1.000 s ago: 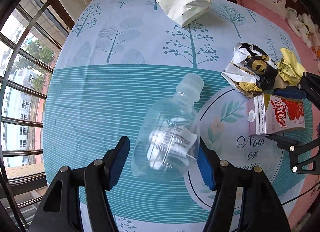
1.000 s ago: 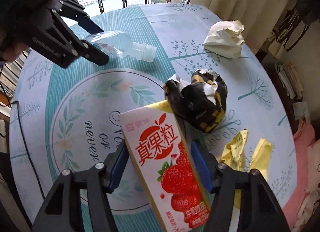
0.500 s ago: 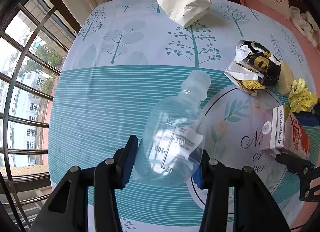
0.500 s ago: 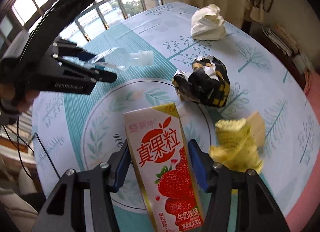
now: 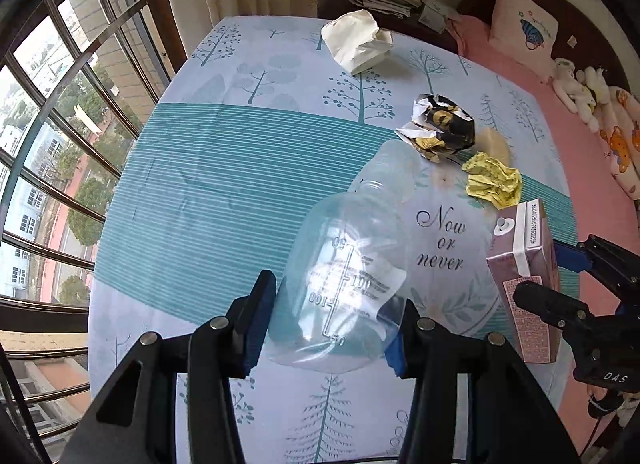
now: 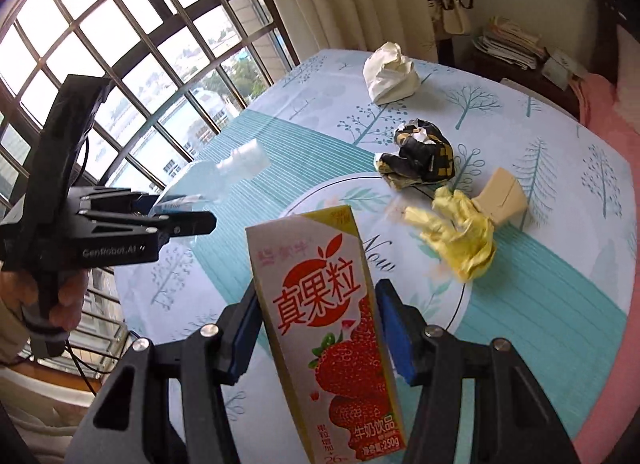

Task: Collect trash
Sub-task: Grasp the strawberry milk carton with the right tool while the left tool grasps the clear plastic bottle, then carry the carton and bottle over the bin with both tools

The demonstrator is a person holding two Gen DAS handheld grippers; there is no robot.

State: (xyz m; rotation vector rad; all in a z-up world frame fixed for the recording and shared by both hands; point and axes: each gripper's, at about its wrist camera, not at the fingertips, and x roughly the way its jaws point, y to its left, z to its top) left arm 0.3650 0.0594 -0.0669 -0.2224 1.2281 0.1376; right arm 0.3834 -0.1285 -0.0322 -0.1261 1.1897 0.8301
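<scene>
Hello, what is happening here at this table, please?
A person is collecting trash with two handheld grippers. The left gripper holds a clear plastic bottle; the right gripper holds a strawberry milk carton. Both are lifted off the table. A white paper wad, a black-and-gold wrapper and a yellow wrapper lie there.

Both grippers are black, angular frames with silver screw heads along the arms and blue pads lining the jaws. The left gripper (image 6: 172, 220) bears white "GenRobot.AI" lettering and trails a thin black cable; the right gripper (image 5: 560, 276) shows white "DAS" lettering.
</scene>
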